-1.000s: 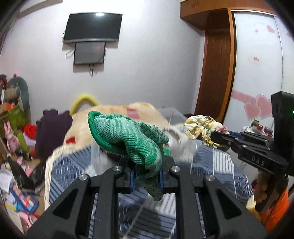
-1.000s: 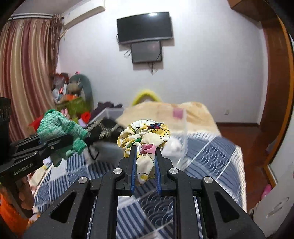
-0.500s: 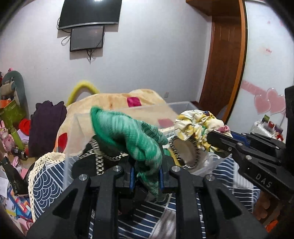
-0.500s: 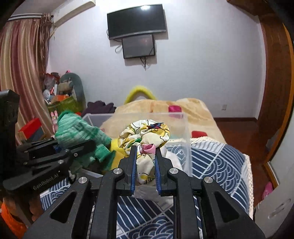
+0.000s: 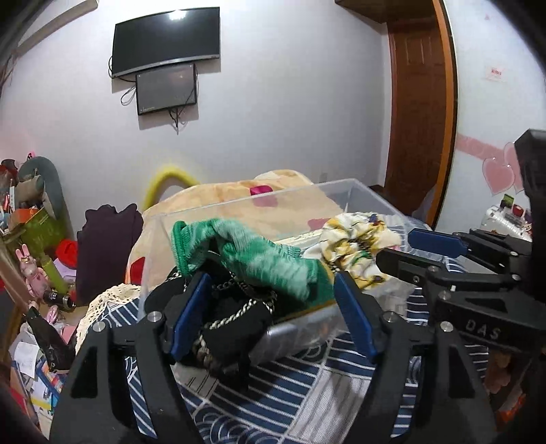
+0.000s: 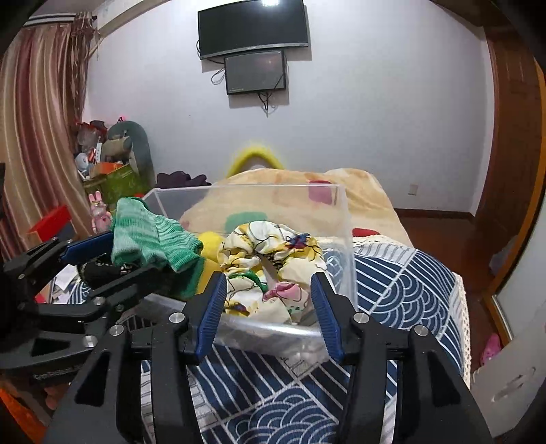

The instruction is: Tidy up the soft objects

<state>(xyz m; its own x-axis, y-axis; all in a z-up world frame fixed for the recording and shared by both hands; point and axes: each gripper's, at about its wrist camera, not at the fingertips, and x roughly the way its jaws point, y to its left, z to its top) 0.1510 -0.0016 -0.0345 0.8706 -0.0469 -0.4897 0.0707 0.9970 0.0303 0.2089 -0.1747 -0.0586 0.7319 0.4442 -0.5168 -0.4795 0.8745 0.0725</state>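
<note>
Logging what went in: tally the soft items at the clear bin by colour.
Green knit cloth: 1
Floral yellow-white scrunchie: 1
Black chain-trimmed piece: 1
Plain yellow item: 1
Total: 4, at the clear bin; both grippers open.

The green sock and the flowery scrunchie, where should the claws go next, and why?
Probably pull both back from the clear bin. Left claw and right claw are open, with the green sock and floral scrunchie over the bin.

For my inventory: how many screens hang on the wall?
2. The large curved screen hangs highest; the smaller screen sits directly below it, cables dangling underneath.
</note>
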